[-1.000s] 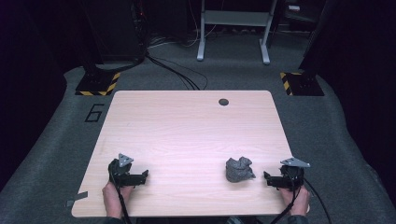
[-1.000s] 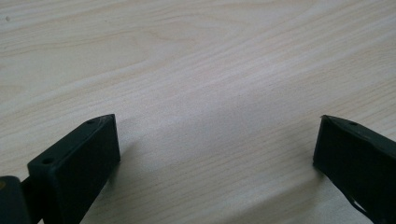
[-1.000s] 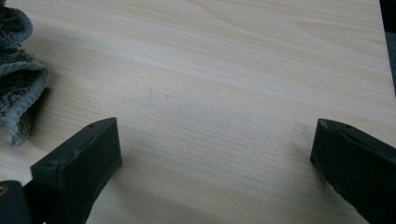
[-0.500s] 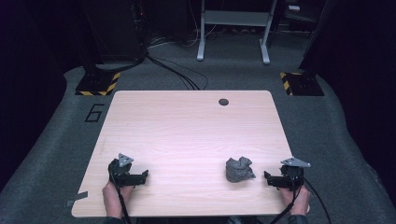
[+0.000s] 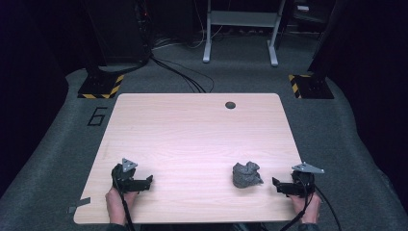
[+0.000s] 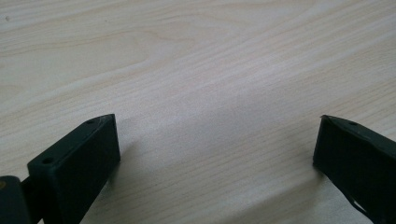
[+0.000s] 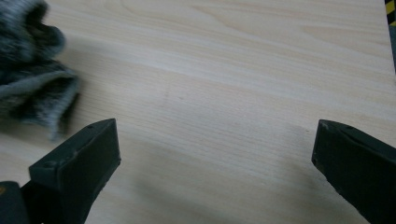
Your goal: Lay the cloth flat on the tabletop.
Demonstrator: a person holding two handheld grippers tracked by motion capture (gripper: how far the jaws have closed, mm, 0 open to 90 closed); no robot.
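A crumpled grey cloth (image 5: 247,174) lies on the light wooden table (image 5: 192,134) near its front right. My right gripper (image 5: 278,184) rests on the table just right of the cloth, jaws wide open and empty. In the right gripper view (image 7: 215,140) the grey cloth (image 7: 32,79) sits at the upper left, beyond the left jaw and not between the jaws. My left gripper (image 5: 146,182) rests near the front left of the table, open. Bare wood lies between the jaws in the left gripper view (image 6: 217,135).
A small dark round hole (image 5: 230,105) sits near the table's far edge. Grey carpet surrounds the table, with a "6" marking (image 5: 97,116) at the left. Cables (image 5: 178,72), a metal stand (image 5: 240,29) and yellow-black striped bases (image 5: 98,86) lie beyond.
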